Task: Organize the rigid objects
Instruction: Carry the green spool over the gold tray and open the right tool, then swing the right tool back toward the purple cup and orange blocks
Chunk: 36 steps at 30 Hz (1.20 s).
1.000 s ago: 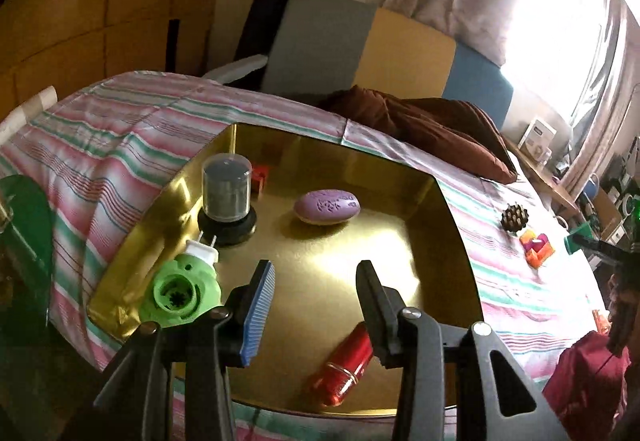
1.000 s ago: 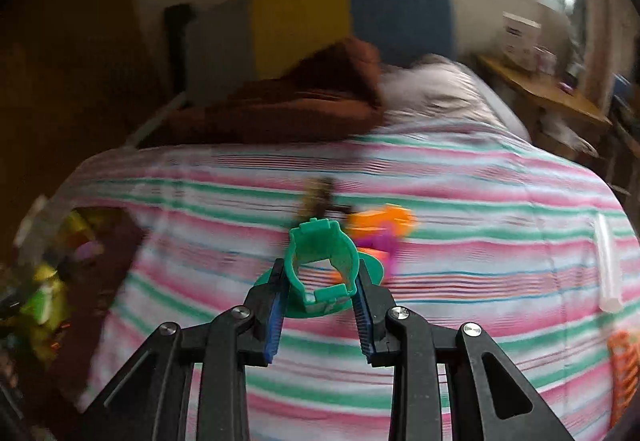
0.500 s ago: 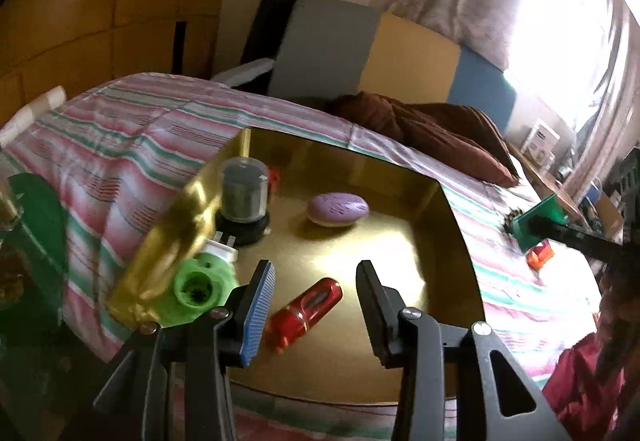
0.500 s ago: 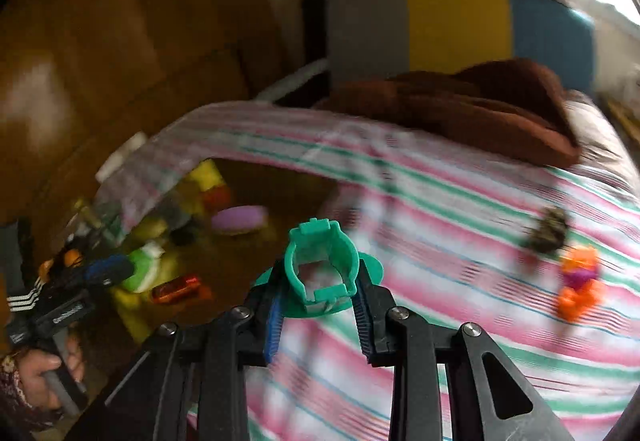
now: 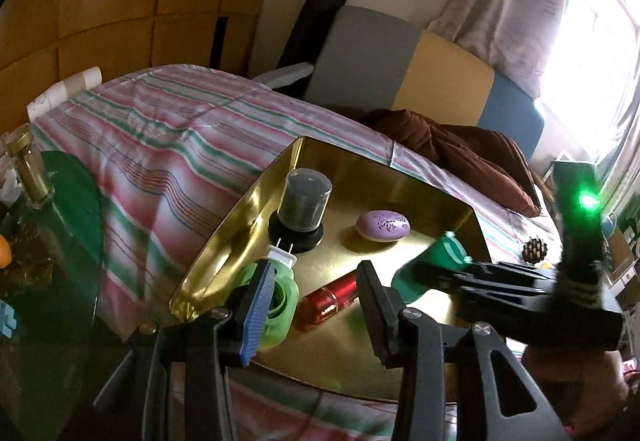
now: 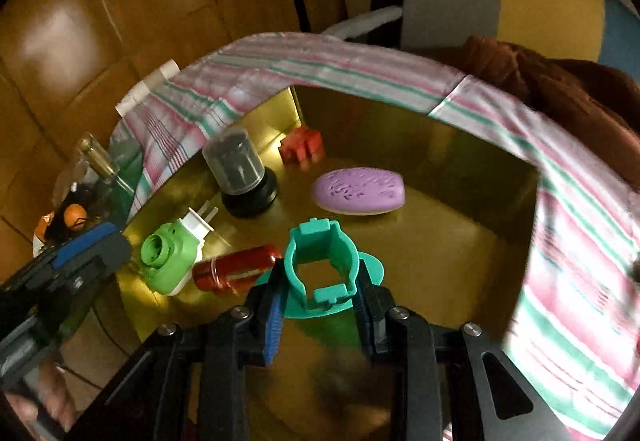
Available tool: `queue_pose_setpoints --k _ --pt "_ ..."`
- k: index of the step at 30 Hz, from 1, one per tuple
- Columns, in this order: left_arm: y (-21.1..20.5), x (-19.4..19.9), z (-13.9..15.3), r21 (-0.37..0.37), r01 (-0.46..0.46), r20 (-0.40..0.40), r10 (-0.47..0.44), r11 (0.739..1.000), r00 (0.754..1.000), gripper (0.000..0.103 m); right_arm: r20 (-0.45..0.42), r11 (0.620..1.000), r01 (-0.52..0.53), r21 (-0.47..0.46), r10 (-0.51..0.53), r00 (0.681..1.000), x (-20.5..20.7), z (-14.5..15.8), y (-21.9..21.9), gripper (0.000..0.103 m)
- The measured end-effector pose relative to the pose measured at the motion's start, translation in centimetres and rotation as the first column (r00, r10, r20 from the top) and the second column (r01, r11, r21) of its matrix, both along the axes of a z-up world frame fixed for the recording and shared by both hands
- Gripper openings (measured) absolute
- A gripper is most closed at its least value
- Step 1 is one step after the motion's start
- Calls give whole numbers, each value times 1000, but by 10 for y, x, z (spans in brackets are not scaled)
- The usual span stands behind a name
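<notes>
Done: five items lie in the shiny gold tray (image 6: 500,177) | Now: your right gripper (image 6: 318,291) grasps the teal plastic ring-shaped holder (image 6: 320,261) over that tray – unreleased | Left gripper (image 5: 316,305) released, empty | Left: brown pinecone (image 5: 534,250) beyond the tray – still on the bed.

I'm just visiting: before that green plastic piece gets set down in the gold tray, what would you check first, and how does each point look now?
1. Right claw grips the teal holder: ok.
2. Holder is over the gold tray: ok.
3. Bare tray floor to the right of the red bottle: ok.
4. Purple soap lies apart from the holder: ok.
5. Left claw open, holding nothing: ok.
6. Height of the holder above the floor: cannot tell.
</notes>
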<state>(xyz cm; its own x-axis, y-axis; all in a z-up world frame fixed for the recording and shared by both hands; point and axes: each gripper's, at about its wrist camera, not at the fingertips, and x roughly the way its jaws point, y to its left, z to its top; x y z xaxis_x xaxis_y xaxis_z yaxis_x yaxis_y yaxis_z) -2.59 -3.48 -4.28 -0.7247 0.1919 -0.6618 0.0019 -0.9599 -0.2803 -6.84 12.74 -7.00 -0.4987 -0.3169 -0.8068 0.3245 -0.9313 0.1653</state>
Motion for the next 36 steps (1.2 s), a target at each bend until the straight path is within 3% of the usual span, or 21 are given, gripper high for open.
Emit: queue_pose_setpoints --k 6,8,14,31,33,36 --pt "3 2 -1 2 18 3 -18 1000 1000 43 -20 997 46 59 -45 999 -13 -11 -10 32" --pt "5 2 -1 -3 24 7 -24 1000 1000 43 -17 997 72 40 -72 997 -14 -9 -4 47" --pt "9 1 -5 -5 33 17 -33 999 999 43 -50 994 108 -17 -108 993 11 4 17 59" --pt "34 7 -9 -6 142 16 -142 990 990 43 -60 984 158 -79 -162 985 58 15 70 62" --pt "40 9 -10 4 175 13 -175 985 985 50 -91 978 200 -61 -205 975 66 23 85 62" --pt "51 14 -10 0 218 -2 -218 976 976 53 -89 963 244 -111 -254 963 73 31 114 64"
